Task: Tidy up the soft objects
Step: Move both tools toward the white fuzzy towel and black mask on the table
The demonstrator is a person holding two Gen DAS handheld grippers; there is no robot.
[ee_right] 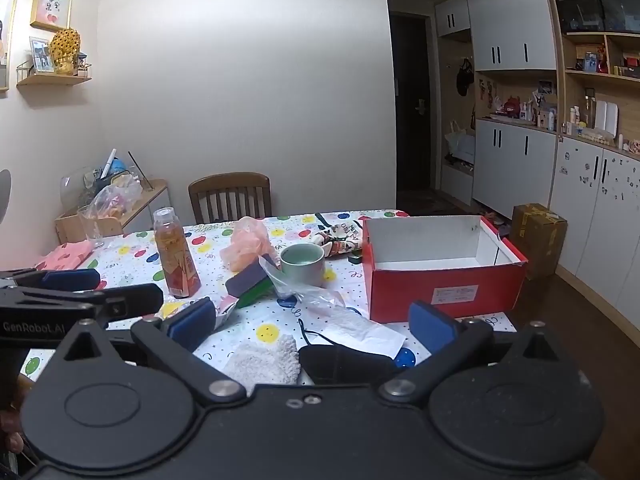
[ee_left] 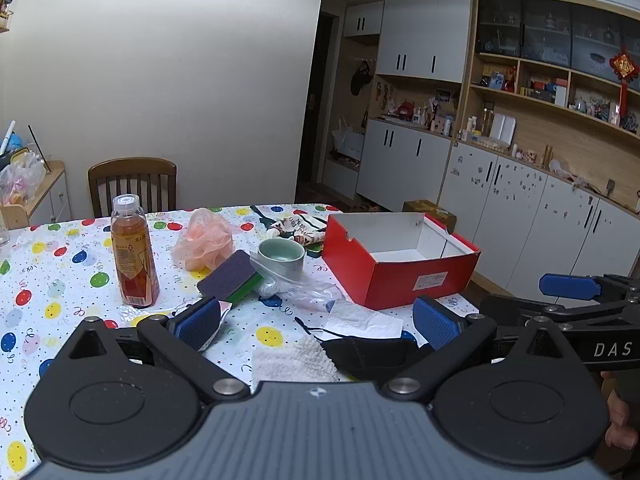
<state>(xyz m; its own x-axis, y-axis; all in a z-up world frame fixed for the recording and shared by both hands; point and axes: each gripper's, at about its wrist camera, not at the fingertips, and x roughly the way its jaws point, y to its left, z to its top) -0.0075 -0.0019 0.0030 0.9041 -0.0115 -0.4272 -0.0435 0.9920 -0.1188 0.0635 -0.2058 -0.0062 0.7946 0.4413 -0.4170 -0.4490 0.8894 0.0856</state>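
Red box (ee_left: 400, 276), balloon-print tablecloth (ee_left: 60, 280), seemingly purple-green sponge (ee_left: 230, 276)

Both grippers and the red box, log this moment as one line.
left gripper: open, empty | right gripper: open, empty | red box: empty | black mask: on table

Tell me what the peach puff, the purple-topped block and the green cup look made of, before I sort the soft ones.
Peach puff: gathered nylon-like mesh, translucent ruffles, probably a bath pouf. Purple-topped block: a sponge, matte scouring layer over green foam. Green cup: looks like glazed ceramic, with a glossy, rigid, thick rim; not soft.
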